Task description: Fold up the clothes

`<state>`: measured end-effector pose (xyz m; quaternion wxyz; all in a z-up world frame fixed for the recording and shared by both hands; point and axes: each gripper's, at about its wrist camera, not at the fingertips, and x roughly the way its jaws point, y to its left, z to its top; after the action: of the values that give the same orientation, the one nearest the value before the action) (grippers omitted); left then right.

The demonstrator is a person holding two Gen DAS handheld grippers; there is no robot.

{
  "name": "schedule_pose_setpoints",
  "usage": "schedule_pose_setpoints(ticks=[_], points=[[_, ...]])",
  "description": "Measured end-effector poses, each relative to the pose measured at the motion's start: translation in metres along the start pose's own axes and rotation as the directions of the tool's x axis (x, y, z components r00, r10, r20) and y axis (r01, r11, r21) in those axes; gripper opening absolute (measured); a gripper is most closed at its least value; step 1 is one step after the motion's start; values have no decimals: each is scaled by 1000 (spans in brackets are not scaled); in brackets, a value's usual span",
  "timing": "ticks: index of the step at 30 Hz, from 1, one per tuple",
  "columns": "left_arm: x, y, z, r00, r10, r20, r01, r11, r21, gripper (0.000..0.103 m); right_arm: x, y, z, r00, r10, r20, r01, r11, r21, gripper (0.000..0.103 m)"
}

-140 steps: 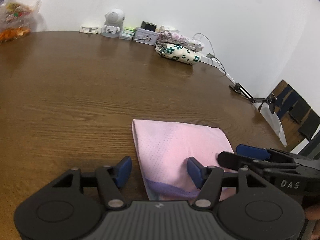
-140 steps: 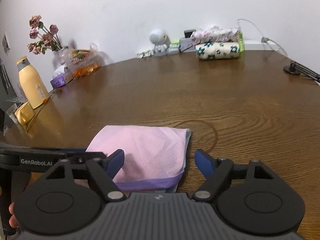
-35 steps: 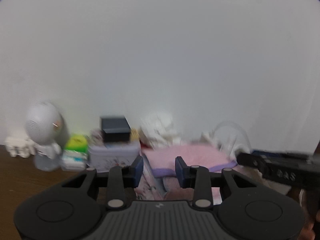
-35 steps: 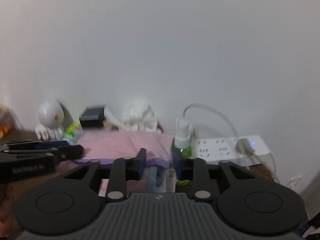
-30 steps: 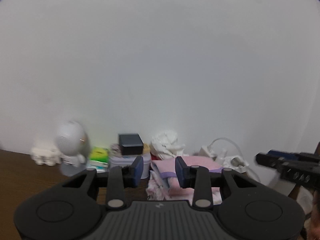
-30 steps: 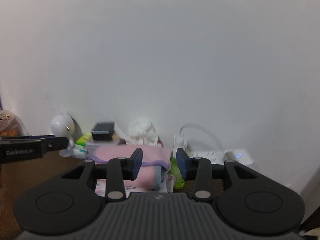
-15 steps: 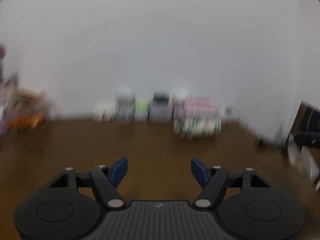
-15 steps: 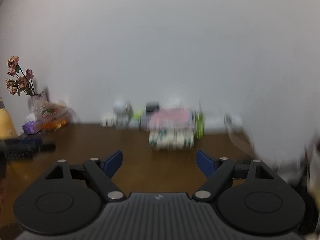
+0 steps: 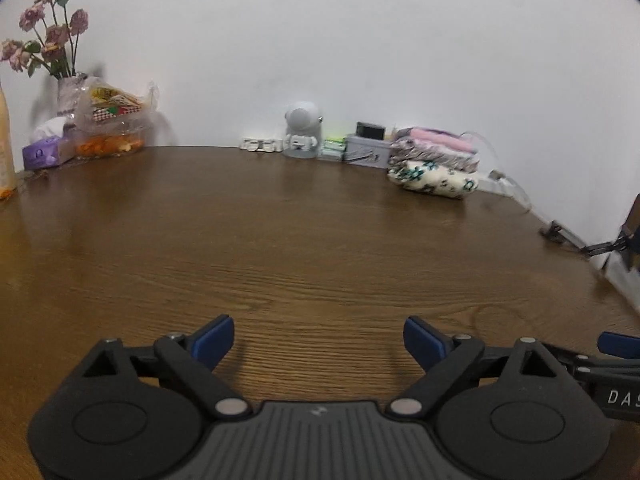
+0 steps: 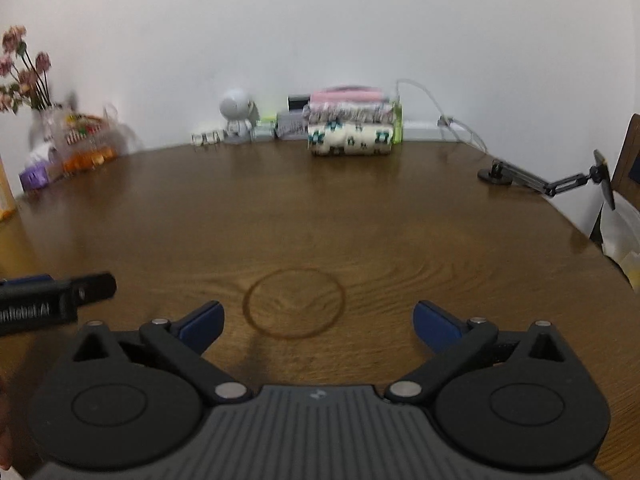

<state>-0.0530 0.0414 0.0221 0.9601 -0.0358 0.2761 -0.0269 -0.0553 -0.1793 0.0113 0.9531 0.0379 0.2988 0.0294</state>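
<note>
Against the far wall the folded pink garment (image 10: 346,96) is stacked on the clothes pile (image 10: 350,132). Both the left tool (image 9: 318,340) and right tool (image 10: 316,326), their jaws just opened wide, are held empty over the table (image 9: 280,240); the stack could be toppled if brushed.

ahead of left gripper (image 9: 318,338): bare brown wooden table (image 9: 280,240)
far ahead, right: stack of folded clothes (image 9: 434,162), pink folded garment (image 9: 438,139) on top
far left: vase of dried pink roses (image 9: 48,40)
ahead of right gripper (image 10: 318,324): dark ring mark (image 10: 294,304) on the table
</note>
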Motion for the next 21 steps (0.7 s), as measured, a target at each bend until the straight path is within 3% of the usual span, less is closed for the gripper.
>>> schedule_pose_setpoints(ticks=[4,9,12,21], points=[[19,-7,0,998,-7,-62,10,999,43,92,19,3,-3,997,-19,-73,20,1000,9,103],[37,-15,3,993,7,-118,3,996,84,102,31,11,0,996,-43,-79,41,999,-22,103],[44,-21,4,990,29,-135,-15,994,106,103,38,16,5,993,-79,-87,76,996,-36,103],[56,-22,11,990,18,-140,-1,993,114,103,49,11,13,992,-90,-88,88,996,-25,102]])
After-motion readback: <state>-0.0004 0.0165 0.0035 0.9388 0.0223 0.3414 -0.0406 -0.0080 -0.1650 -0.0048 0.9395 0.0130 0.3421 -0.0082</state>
